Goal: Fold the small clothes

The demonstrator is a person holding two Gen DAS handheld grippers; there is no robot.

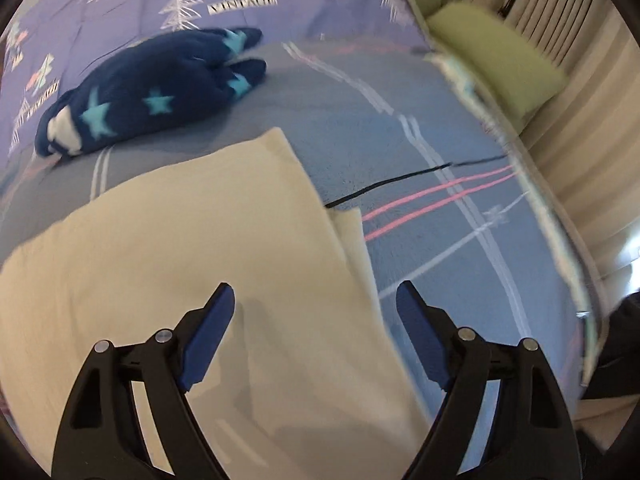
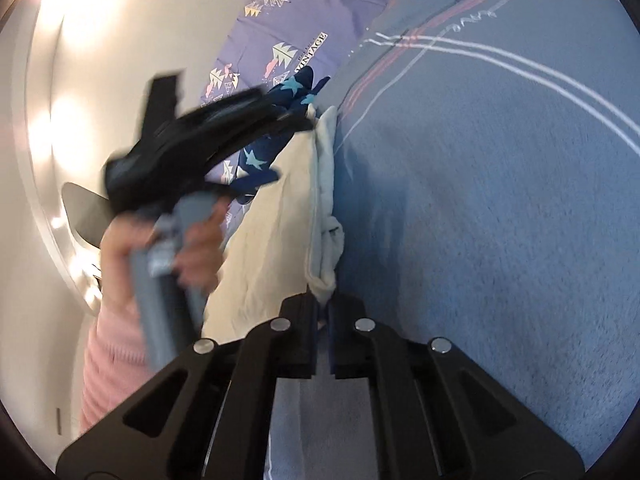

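Cloth [image 1: 192, 264] lies on the blanket [image 1: 400, 152], near the star garment [image 1: 140, 92] | your right gripper [image 2: 323, 312] pinches its corner to anchor the fold | your left gripper [image 1: 316, 300] hangs over it, spread wide, empty, ready to grab.

I am working in a home bedroom, on top of a made bed. A blue fleece blanket [image 1: 420, 128] with white and pink stripes covers the near surface; beyond it lies a purple bedsheet [image 1: 132, 4] printed with trees and the word VINTAGE. Two pale green pillows [image 1: 492, 48] sit at the far right against pleated beige curtains [image 1: 568, 80]. In the right wrist view a plain white wall [image 2: 132, 32] borders the bed on the left.
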